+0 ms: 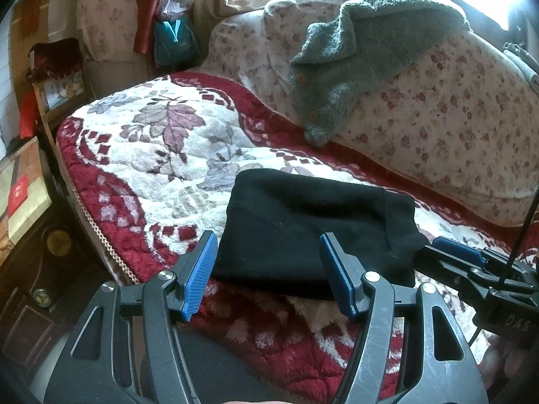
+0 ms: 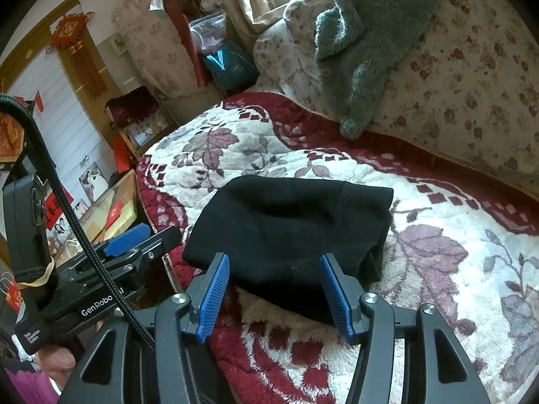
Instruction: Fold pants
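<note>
The pants (image 1: 303, 229) lie folded into a compact black bundle on the bed's blanket (image 1: 151, 155), a plush red-and-white cover with leaf patterns. In the left wrist view the bundle sits at about 6 o'clock of the blanket, near the bed's front edge.

The left gripper (image 1: 267, 276) hovers just before the bundle's near edge with its jaws standing wide apart; the blue pads (image 1: 198, 276) frame the pants' near side without pressing on them, and nothing is held. The right gripper (image 2: 274, 294) has its jaws also spread, a little narrower, its pads on either side of the bundle's near edge, with no grip on the cloth.

From the left view the right gripper shows at 4 o'clock, just beside the bundle's ribbed right end. From the right view the left gripper (image 2: 134, 239) shows at 9 o'clock, near the bundle's left side.

At 1 o'clock of the pants a grey jacket (image 1: 353, 54) drapes over floral bedding (image 1: 454, 128) against the window.
</note>
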Tool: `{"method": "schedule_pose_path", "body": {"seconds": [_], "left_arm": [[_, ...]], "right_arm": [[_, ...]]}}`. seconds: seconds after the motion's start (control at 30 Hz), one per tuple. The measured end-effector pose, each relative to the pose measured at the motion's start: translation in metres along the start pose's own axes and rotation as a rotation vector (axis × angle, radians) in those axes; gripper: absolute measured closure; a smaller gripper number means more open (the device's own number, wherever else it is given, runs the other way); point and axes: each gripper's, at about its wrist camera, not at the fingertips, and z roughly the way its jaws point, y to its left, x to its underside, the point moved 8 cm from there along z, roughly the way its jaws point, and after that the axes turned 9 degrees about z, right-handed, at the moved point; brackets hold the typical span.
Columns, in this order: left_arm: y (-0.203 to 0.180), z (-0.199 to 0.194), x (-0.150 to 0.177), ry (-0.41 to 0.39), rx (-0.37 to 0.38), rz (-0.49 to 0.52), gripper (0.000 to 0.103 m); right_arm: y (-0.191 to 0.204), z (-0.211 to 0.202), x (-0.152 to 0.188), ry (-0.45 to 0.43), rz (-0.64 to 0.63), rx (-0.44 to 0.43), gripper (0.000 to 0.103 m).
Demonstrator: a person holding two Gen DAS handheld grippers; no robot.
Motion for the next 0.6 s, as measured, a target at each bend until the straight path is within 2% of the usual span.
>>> {"method": "schedule_pose_path", "body": {"seconds": [0.33,0.6], "left_arm": [[-0.004,0.012,0.0,0.012,-0.005,-0.006,0.039],[-0.014,0.014,-0.002,0.018,-0.007,0.006,0.039]], "right_arm": [[-0.008,0.011,-0.001,0.021,0.014,-0.005,0.049],[-0.026,-0.001,-0.007,0.0,0.049,-0.005,0.049]]}}
